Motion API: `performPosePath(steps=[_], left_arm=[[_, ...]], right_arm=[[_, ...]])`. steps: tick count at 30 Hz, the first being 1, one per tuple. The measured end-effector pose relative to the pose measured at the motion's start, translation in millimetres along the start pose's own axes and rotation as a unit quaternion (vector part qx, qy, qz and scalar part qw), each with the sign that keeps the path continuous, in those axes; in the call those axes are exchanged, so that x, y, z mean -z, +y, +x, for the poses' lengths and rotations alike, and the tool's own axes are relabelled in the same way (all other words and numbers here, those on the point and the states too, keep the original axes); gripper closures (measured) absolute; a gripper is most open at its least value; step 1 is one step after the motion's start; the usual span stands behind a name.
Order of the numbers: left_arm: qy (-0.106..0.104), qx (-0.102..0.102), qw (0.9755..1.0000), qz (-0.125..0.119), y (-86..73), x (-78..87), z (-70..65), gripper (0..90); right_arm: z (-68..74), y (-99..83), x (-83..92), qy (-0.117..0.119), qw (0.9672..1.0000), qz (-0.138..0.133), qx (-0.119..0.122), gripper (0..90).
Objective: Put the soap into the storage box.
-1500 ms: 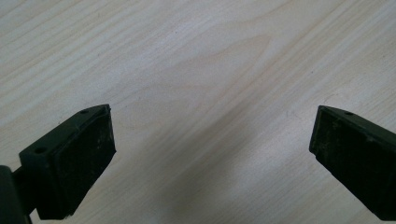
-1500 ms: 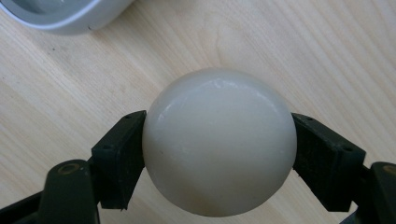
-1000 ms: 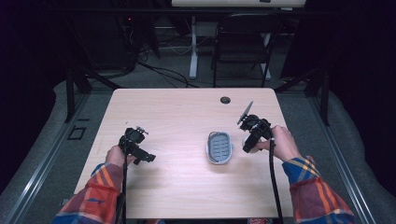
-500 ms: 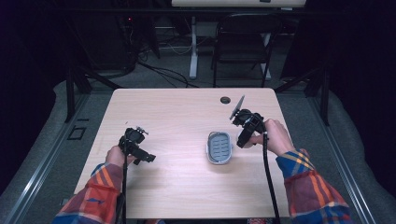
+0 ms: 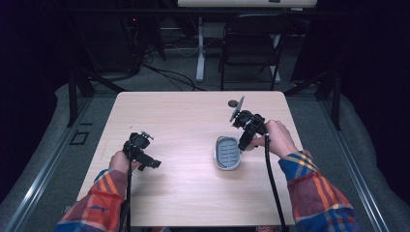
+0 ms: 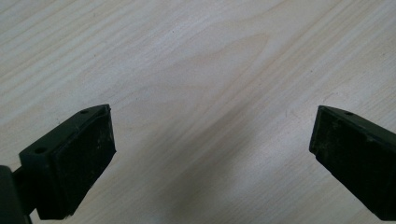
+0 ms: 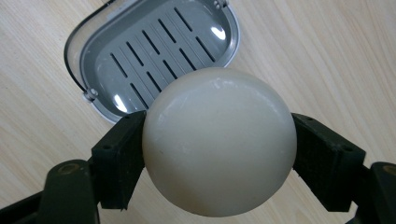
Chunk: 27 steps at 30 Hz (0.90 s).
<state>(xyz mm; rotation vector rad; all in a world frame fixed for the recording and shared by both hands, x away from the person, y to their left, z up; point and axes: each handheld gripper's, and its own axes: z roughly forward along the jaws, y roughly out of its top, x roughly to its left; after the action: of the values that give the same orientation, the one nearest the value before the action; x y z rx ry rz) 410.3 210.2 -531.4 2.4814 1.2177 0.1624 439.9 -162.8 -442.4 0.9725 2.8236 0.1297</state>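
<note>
A grey slotted soap dish [image 5: 227, 152] [image 7: 154, 51] lies on the wooden table right of centre. My right gripper [image 5: 243, 141] [image 7: 217, 149] hovers at the dish's right edge, shut on a cream rounded soap bar [image 7: 219, 140] that covers part of the dish in the right gripper view. The soap is too small to make out in the high view. My left gripper [image 5: 149, 162] [image 6: 210, 149] is open low over bare wood at the table's left, nothing between its pads [image 6: 81, 158].
A small dark round object [image 5: 235, 103] lies near the table's far edge [image 5: 193, 93]. Beyond the table stand a black chair [image 5: 251, 43] and cables on the floor. Bare wood lies between the two grippers.
My right gripper has moved left and slightly forward, from right of the dish to over its right edge, still holding the soap. The left gripper has stayed in place.
</note>
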Motion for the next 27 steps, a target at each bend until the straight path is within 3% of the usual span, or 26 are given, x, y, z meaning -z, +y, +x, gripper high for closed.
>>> performPosePath(steps=[27], left_arm=[[0.0,-0.001,1.0,0.002,-0.2,-0.1,0.1,0.0]], right_arm=[[19.0,31.3,-18.5,0.016,0.9993,0.005,0.032,23.0]])
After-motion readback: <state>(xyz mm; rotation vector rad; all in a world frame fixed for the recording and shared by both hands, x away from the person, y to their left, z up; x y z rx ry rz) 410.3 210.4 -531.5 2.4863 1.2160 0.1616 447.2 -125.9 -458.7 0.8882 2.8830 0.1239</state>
